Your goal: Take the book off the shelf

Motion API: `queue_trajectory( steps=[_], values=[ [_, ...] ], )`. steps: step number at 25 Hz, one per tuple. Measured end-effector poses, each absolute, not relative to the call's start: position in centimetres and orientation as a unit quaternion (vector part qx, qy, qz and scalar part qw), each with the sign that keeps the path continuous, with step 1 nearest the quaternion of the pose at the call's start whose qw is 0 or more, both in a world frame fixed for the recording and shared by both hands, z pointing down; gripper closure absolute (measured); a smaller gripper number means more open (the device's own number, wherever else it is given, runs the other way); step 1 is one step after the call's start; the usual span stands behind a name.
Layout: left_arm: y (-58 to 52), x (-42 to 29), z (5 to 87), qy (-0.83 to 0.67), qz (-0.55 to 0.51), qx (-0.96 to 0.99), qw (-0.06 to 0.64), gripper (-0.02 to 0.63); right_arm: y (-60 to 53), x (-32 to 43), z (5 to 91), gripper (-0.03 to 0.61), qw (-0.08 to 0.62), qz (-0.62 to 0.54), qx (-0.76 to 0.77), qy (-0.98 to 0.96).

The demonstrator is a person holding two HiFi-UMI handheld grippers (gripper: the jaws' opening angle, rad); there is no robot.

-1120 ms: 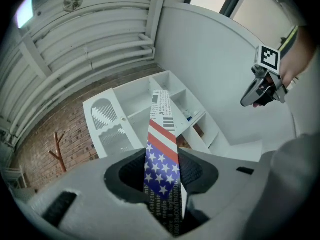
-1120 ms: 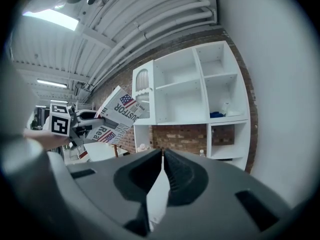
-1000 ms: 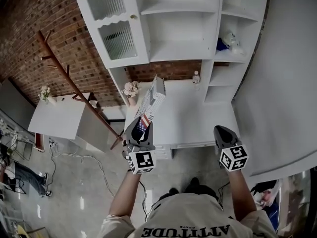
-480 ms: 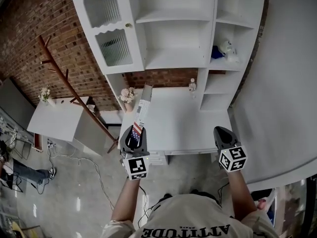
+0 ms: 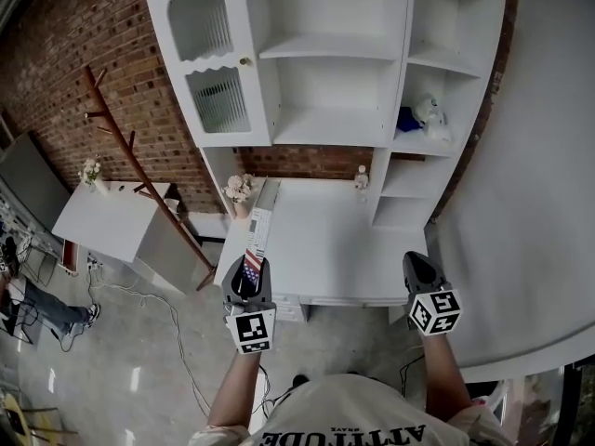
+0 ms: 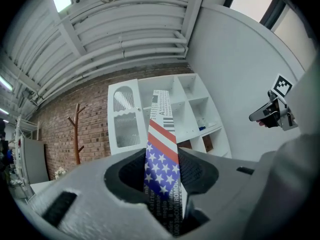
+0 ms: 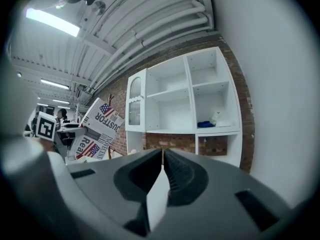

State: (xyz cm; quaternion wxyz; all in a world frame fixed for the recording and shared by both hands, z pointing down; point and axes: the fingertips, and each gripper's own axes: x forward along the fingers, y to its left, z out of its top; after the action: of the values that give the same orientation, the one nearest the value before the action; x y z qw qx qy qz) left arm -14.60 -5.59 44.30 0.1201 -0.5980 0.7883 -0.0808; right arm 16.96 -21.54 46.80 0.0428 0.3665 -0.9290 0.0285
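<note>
The book [image 6: 161, 149] showed a flag pattern: a blue field with white stars, then red and white stripes, then white with black print and a barcode. My left gripper [image 5: 249, 277] and right gripper [image 5: 417, 260] were dark grey, and their cubes bore black-and-white squares. The shelf unit [image 5: 307, 91] and desk [image 5: 325, 240] were plain white. The brick wall [image 5: 84, 26] was red-brown with pale mortar lines, and the coat stand [image 5: 130, 151] a dark reddish-brown.

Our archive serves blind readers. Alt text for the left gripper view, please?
The left gripper clamps a thin book with a stars-and-stripes cover in its jaws. Behind it a white shelf unit stands against a brick wall; the right gripper shows at the far right.
</note>
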Motion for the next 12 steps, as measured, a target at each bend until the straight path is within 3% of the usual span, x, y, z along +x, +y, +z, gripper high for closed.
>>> queue_trajectory(
  steps=[12],
  values=[
    [-4.3, -15.3, 44.9, 0.814, -0.03, -0.572, 0.094, 0.437, -22.5, 17.9, 46.4, 0.548, 0.031, 0.03, 0.366, -0.93]
  ],
)
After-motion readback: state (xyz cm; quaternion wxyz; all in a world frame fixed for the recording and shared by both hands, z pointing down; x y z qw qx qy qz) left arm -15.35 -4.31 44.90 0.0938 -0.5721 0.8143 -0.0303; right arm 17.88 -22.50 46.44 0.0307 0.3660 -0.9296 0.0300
